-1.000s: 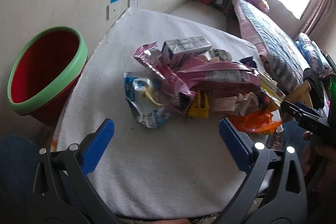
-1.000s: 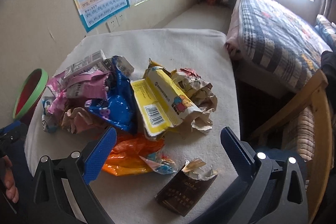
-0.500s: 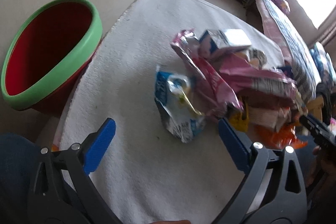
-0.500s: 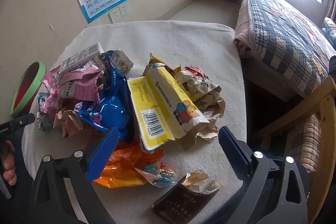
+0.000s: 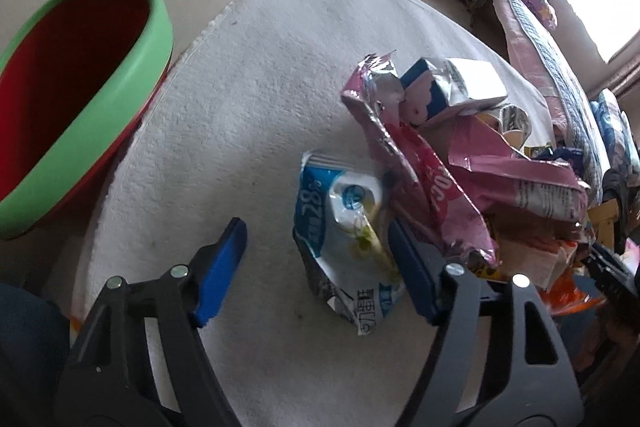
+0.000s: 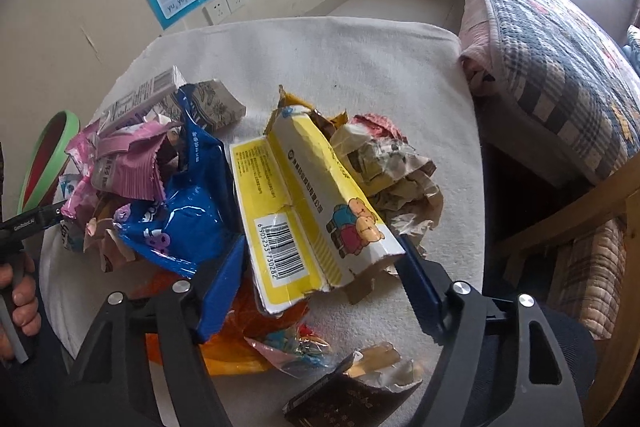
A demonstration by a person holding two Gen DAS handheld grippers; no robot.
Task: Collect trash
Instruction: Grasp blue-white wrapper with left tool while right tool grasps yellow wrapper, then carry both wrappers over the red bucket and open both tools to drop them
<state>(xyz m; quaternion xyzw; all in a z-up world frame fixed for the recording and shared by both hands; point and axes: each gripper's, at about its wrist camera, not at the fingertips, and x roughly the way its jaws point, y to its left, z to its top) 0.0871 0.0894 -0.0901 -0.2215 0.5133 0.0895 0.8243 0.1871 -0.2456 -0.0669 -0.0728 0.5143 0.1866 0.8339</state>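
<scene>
Closing both grippers, left gripper point(image 5: 316, 251) around the blue-white wrapper point(image 5: 344, 227) and right gripper point(image 6: 320, 259) around the yellow carton point(image 6: 304, 211) on the worktop point(image 5: 260, 99), I risk slippery edges escaping the fingers.

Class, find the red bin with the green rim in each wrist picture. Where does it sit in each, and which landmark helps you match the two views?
Left wrist view: the red bin with the green rim fills the left side, beside the white cloth's edge.
Right wrist view: only a sliver of it shows at the far left edge, beyond the trash pile.
Shared landmark: the pink wrapper in the pile.
</scene>
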